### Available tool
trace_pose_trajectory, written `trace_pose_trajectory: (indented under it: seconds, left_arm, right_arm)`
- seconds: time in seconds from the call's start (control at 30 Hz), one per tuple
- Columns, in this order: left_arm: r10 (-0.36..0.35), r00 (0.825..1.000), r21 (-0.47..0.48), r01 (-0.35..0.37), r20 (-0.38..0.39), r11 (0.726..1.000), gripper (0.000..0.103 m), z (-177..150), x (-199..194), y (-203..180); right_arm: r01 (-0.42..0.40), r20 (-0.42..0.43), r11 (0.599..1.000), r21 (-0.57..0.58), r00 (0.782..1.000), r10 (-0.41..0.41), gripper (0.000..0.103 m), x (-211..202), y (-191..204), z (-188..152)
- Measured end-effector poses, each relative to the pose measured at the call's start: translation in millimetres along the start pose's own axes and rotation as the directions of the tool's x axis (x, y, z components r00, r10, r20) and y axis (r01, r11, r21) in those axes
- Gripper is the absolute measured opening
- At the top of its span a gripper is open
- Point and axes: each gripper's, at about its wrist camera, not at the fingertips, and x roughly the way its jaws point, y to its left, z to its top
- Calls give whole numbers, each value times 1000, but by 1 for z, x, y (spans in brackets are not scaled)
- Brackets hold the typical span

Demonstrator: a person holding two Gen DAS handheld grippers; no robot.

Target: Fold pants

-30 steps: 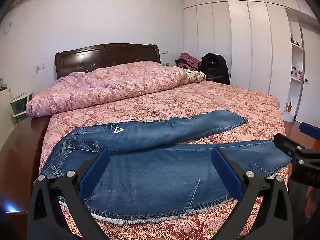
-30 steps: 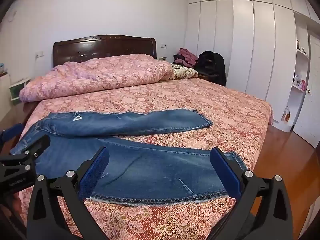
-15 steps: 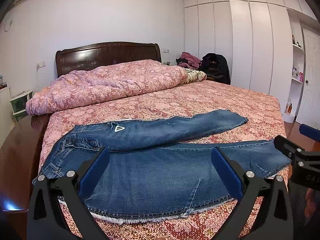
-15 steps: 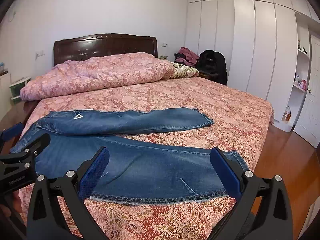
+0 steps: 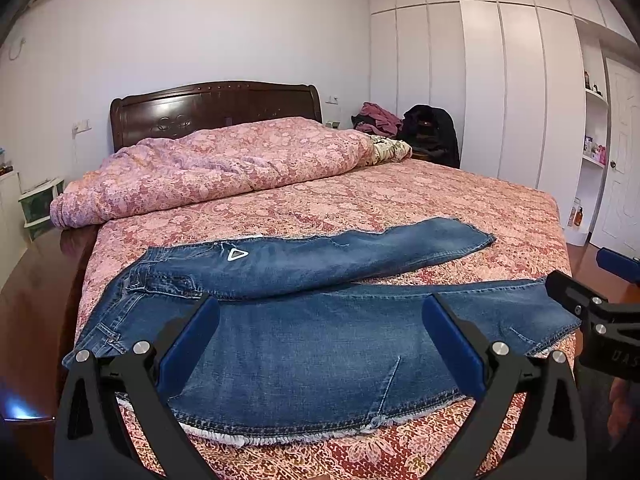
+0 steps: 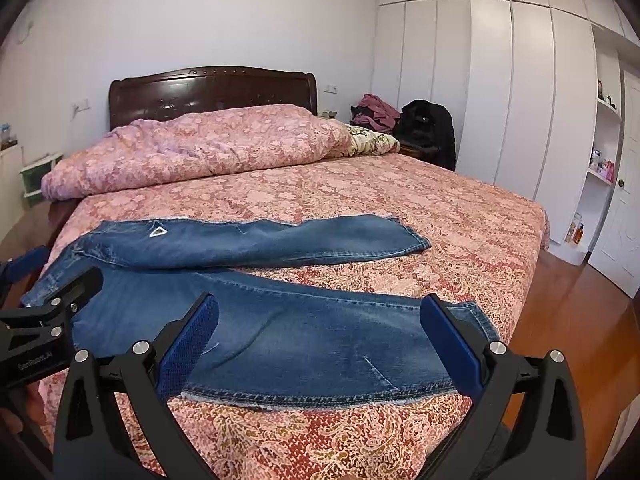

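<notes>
Blue jeans [image 5: 304,344] lie flat across the near part of the bed, waist at the left, both legs spread apart toward the right. The far leg [image 5: 360,252] carries a white triangle mark. My left gripper [image 5: 320,344] hovers open above the near leg close to the waist, holding nothing. In the right wrist view the same jeans [image 6: 304,340] show, and my right gripper [image 6: 320,340] stands open over the near leg's cuff end, also empty. Each gripper appears at the edge of the other's view.
The bed [image 5: 420,200] has a pink-red floral cover, with a rumpled duvet [image 5: 224,164] piled at the headboard end. White wardrobes [image 5: 500,92] line the right wall. Clothes and a black bag [image 5: 430,132] sit beside the bed. Wooden floor [image 6: 580,340] lies on the right.
Both grippers have risen or tilted slightly, so the jeans sit a little lower in each view. The jeans have not moved and both grippers stay open.
</notes>
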Motion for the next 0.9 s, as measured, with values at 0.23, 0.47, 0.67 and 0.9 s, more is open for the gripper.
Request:
trace_pose_trajectory:
  seconds: [0.23, 0.47, 0.67, 0.9]
  left_arm:
    - [-13, 1000, 6, 13, -5, 1000, 101, 0, 0, -3]
    - [-21, 1000, 12, 21, -12, 1000, 101, -1, 1, -4]
    - [-38, 999, 15, 38, -20, 999, 101, -3, 3, -4]
    - [-39, 999, 23, 39, -29, 999, 101, -6, 4, -4]
  right_arm:
    - [-2, -2, 1000, 1, 1000, 2, 100, -1, 1, 1]
    - [-4, -6, 1000, 0, 1000, 4, 100, -1, 1, 1]
    - [-6, -9, 1000, -4, 1000, 6, 100, -1, 3, 1]
    - [-7, -12, 1000, -6, 1000, 6, 100, 1, 4, 1]
